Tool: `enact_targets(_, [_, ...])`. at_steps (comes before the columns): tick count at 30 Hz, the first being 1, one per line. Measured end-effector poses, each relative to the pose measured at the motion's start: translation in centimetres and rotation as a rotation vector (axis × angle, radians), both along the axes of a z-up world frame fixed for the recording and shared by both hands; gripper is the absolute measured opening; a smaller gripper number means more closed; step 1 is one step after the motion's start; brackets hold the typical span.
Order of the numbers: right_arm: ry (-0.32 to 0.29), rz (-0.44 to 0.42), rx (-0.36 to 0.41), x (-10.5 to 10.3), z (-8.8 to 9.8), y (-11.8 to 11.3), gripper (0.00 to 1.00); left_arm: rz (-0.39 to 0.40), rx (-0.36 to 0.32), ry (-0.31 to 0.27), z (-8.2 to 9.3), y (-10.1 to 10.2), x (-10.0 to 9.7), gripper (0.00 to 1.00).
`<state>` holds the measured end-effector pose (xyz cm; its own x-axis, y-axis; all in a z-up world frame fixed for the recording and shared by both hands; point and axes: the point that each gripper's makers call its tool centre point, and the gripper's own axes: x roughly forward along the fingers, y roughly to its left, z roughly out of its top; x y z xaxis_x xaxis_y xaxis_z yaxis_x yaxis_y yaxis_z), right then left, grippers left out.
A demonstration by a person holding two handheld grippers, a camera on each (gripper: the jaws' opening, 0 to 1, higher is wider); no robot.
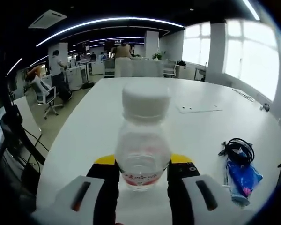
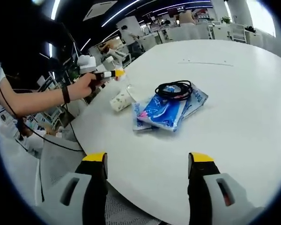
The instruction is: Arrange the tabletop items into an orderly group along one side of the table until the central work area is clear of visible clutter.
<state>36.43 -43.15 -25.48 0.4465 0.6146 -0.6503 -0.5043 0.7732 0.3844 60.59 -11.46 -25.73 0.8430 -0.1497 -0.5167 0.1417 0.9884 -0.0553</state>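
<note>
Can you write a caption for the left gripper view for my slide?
Left gripper gripping a clear plastic bottle with a white cap on the white table.

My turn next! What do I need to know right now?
Left gripper: shut on the bottle, at the table edge.
Right gripper: open, holding nothing, over the near edge.
Blue packets lie together with a black cable coiled on top.
Done: these sit near one side.
Left: probably set the bottle beside the packets.
</note>
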Motion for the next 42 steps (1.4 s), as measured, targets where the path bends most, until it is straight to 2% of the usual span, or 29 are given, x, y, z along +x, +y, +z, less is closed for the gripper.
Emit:
enact_targets(7, [-0.011,0.013,0.01,0.1,0.2,0.5,0.69,-0.013,-0.011,0.022,0.0,-0.1,-0.1,0.4])
enact_targets(11, [-0.021,0.01,0.021,0.3,0.5,0.6,0.69,-0.007,-0.014,0.038,0.0,0.0,-0.9,0.43])
enact_targets(22, [-0.031,0.054,0.005,0.2,0.6,1.0,0.7,0.004,-0.071,0.019,1.3,0.9,-4.3,0.47])
enact_targets(29, [-0.034,0.079,0.001,-0.1,0.7,2.1,0.7,-0.011,-0.128,-0.017,2.3,2.0,-7.4,0.47])
enact_targets(35, [-0.027,0.104,0.005,-0.9,0.3,3.2,0.7,-0.011,-0.132,-0.003,1.8,3.5,-10.6,0.46])
enact_targets(42, [-0.019,0.136,-0.002,-1.1,-0.2,4.2,0.69,-0.031,-0.146,0.019,1.1,3.6,-14.4,0.46])
